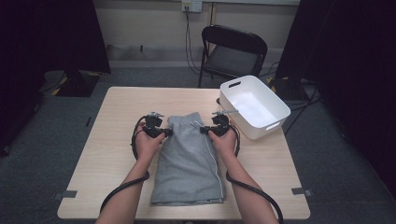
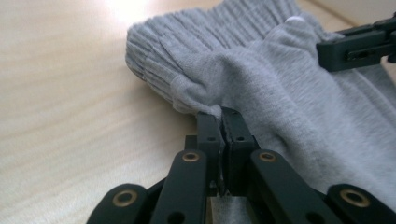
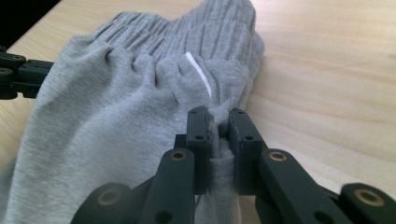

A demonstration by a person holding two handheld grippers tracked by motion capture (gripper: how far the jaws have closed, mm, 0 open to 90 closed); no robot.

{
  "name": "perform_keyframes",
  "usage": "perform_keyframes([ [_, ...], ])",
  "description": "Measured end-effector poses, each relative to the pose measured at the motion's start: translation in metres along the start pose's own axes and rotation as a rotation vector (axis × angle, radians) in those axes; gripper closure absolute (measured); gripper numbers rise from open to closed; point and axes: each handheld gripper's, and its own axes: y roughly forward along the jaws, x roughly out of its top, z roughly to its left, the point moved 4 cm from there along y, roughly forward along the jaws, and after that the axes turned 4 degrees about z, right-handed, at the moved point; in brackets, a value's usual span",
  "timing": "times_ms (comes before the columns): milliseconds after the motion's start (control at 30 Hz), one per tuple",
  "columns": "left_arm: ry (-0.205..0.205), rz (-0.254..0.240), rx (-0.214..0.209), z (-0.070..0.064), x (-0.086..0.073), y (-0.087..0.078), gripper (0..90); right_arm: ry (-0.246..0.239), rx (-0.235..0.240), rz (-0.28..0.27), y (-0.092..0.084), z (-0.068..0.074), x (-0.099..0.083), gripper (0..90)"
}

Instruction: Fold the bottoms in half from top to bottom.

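A folded grey garment (image 1: 189, 163) with a ribbed elastic waistband and a thin white side stripe lies lengthwise on the wooden table (image 1: 116, 116), waistband at the far end. My left gripper (image 1: 167, 132) is shut on the garment's left edge just below the waistband; in the left gripper view its jaws (image 2: 220, 115) pinch a fold of the grey cloth (image 2: 280, 93). My right gripper (image 1: 203, 130) is shut on the right edge; in the right gripper view its jaws (image 3: 217, 116) squeeze bunched cloth (image 3: 116, 107) beside the white stripe (image 3: 198, 72).
A white plastic bin (image 1: 275, 105) stands at the table's far right corner, close to my right hand. Behind the table is a black folding chair (image 1: 233, 51). Bare tabletop lies left of the garment and along the far edge.
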Motion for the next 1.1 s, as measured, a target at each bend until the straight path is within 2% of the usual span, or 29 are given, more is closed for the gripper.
perform_keyframes([
  [167, 0.016, -0.033, -0.011, -0.005, 0.010, -0.010, 87.7, -0.010, 0.007, -0.039, -0.009, 0.000, 0.007, 80.8],
  [233, 0.024, -0.039, -0.013, -0.007, 0.012, -0.015, 87.8, -0.009, 0.025, -0.064, -0.014, 0.001, 0.009, 80.8],
  [367, 0.029, -0.059, -0.023, -0.009, 0.013, -0.024, 87.8, -0.035, 0.036, -0.084, -0.021, 0.004, 0.011, 80.7],
  [600, 0.039, -0.078, -0.029, -0.010, 0.005, -0.035, 87.7, -0.062, 0.082, -0.125, -0.037, 0.007, 0.004, 80.7],
  [767, 0.046, -0.079, -0.042, -0.014, -0.001, -0.043, 87.7, -0.072, 0.099, -0.150, -0.046, 0.009, -0.002, 80.8],
  [967, 0.053, -0.080, -0.045, -0.018, -0.004, -0.048, 87.8, -0.076, 0.104, -0.153, -0.051, 0.011, -0.006, 80.7],
  [1100, 0.060, -0.088, -0.058, -0.021, -0.009, -0.051, 87.7, -0.096, 0.123, -0.167, -0.056, 0.014, -0.008, 80.7],
])
